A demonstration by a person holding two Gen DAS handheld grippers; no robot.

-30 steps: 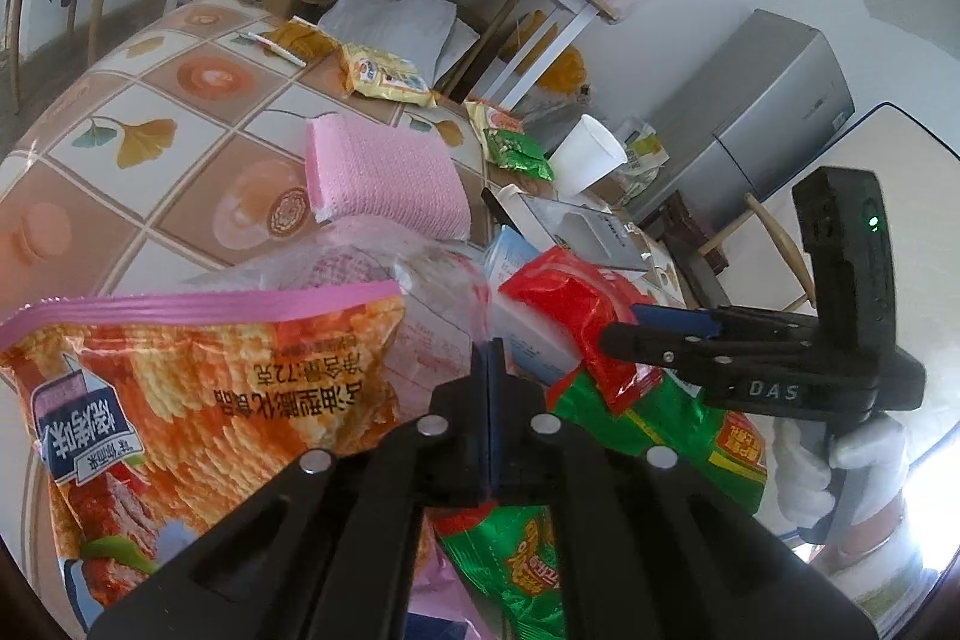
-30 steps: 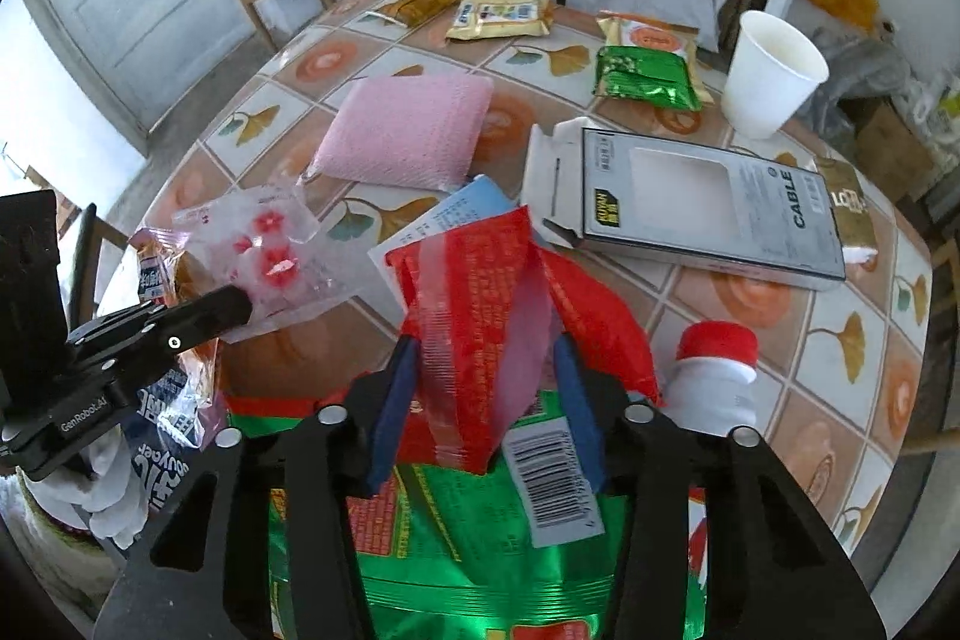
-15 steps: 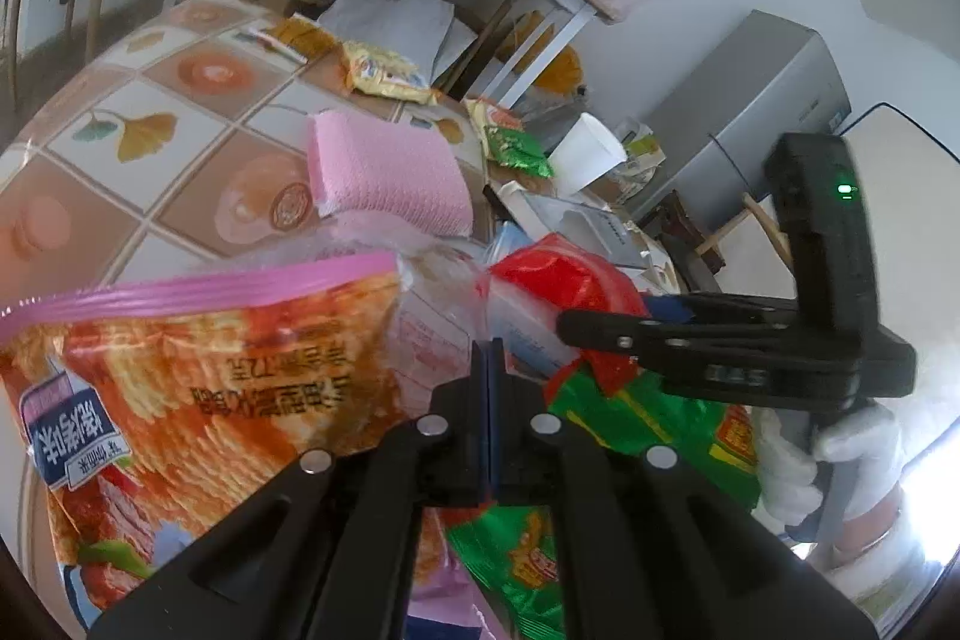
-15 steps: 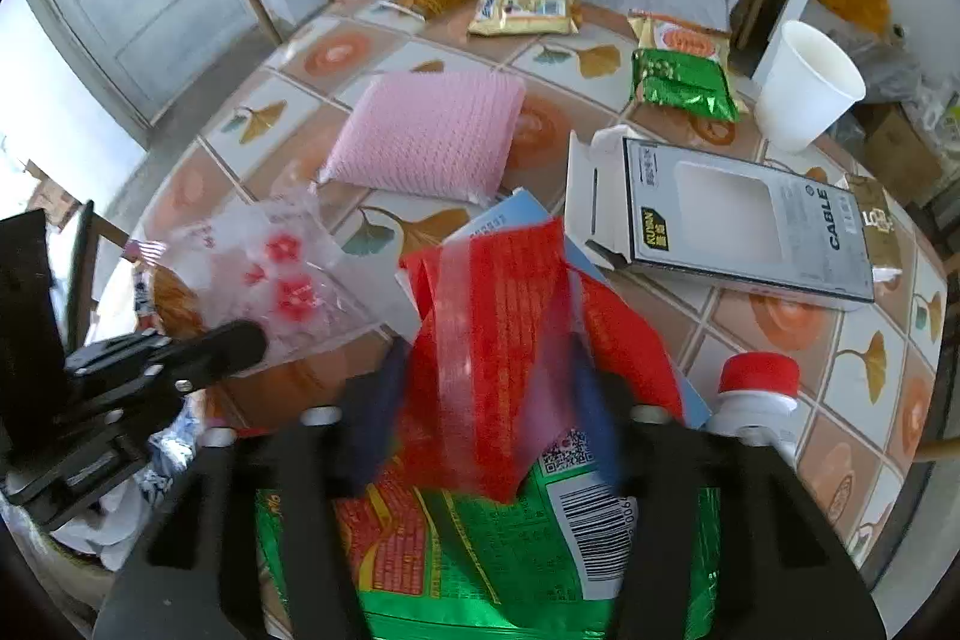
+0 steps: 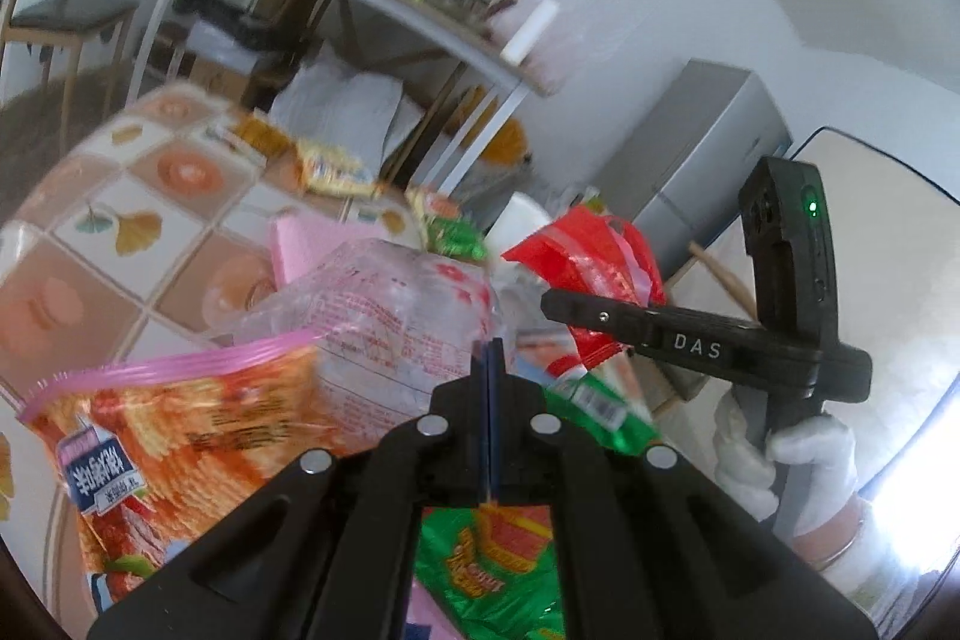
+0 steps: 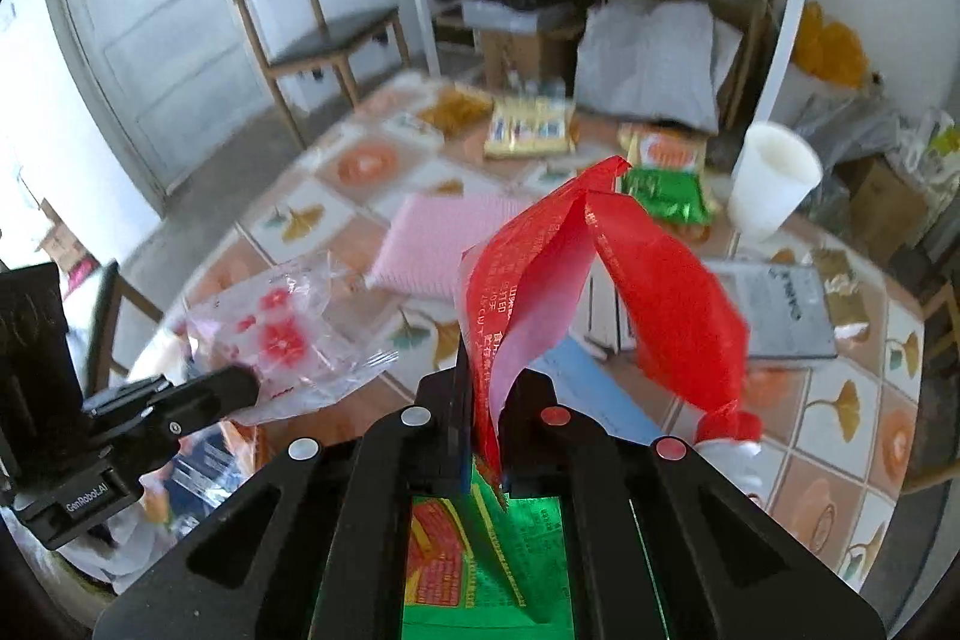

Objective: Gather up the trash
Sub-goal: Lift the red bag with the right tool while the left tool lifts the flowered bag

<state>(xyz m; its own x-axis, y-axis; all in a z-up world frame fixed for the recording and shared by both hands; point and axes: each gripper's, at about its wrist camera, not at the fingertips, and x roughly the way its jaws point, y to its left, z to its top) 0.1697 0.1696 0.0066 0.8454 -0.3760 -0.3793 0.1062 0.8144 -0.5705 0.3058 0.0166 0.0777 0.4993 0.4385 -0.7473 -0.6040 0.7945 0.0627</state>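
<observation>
Red wrapper [image 6: 600, 280] pinched in right tongs [image 6: 483, 436], just closed.

red wrapper [image 6: 654, 280] in my right hand-held gripper [image 6: 483, 436] | clear bag [image 6: 288, 334] with red flowers | pink sponge [image 6: 444, 244] | counter [image 6: 840, 400]: orange-white tiles, ginkgo leaves | white cup [image 6: 771, 178]

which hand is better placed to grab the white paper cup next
Neither is free: the right gripper is shut on the red wrapper, the left gripper on the clear bag. Once emptied, probably right; the cup sits on its side.
</observation>
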